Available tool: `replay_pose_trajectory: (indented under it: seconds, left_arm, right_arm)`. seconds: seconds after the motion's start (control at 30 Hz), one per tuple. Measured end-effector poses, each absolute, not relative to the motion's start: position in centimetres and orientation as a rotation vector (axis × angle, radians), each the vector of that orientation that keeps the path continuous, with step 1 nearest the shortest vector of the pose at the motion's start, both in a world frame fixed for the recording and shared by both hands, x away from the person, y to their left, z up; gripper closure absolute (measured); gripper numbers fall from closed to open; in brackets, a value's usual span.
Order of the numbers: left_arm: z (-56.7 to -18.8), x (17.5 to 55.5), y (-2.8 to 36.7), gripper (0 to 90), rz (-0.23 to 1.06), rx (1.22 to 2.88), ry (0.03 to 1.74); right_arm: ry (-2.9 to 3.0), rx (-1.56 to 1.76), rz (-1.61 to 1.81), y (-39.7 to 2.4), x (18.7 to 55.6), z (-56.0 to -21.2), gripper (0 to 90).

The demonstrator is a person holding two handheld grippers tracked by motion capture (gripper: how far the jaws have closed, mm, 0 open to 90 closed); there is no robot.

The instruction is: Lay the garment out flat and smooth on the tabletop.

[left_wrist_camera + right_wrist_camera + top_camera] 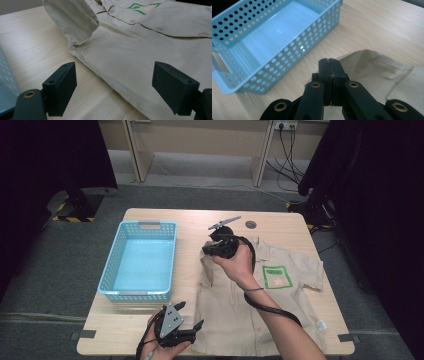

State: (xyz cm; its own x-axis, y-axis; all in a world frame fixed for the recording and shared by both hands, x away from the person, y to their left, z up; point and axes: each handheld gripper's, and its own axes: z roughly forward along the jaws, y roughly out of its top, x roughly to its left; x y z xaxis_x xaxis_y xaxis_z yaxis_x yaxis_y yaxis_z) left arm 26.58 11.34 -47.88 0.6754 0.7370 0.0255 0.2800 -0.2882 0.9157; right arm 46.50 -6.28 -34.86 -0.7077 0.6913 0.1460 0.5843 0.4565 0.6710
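1. Room: grey carpeted floor [45, 270]; dark curtains hang at both sides; a pale wall unit stands at the back with cables [287, 150] running down from a socket.
2. Bench [280, 222]: light wood top with rounded corners and a round grommet [251, 224] near the far edge.
3. Shirt [235, 315]: beige, short-sleeved and buttoned, lying flat on the right half of the bench with a green patch [277, 277] on the chest. The sleeve [75, 22] on the basket's side is lifted off the surface and folded over toward the shirt body.
4. Basket [112, 255]: light blue, perforated walls, standing on the left half of the bench just beside the shirt. Nothing lies inside it.
5. Right gripper [212, 247]: held above the shirt's collar area, its fingers [323, 72] pressed together on a pinch of the raised sleeve's fabric.
6. Left gripper [192, 317]: at the near edge of the bench, beside the shirt's hem, its fingers [61, 87] spread wide with nothing between them, over the shirt's lower edge.
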Motion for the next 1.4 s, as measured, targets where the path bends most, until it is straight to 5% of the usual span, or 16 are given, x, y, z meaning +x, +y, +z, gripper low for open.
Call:
replay_pose_trajectory:
  seconds: [0.23,0.57,1.03,1.23,1.4]
  left_arm:
    - [-47.9,26.6,11.4,19.1,0.552,1.857,0.804]
    - [-47.9,26.6,11.4,19.1,0.552,1.856,0.801]
    - [-47.9,26.7,11.5,19.1,0.563,1.855,0.807]
    - [-48.0,26.4,11.2,18.8,0.466,1.834,0.822]
    - [-47.9,26.7,11.4,18.3,0.545,1.851,0.819]
  right_arm:
    - [2.541,1.152,1.167,-4.3,47.8,-35.8,87.8]
    - [2.515,1.109,1.198,-4.1,47.5,-35.2,71.3]
    - [2.469,1.171,0.988,-12.0,46.9,-35.4,59.0]
    - [2.41,1.266,0.953,-17.1,46.5,-35.8,54.7]
    - [2.368,1.328,0.946,-20.4,46.2,-36.2,51.3]
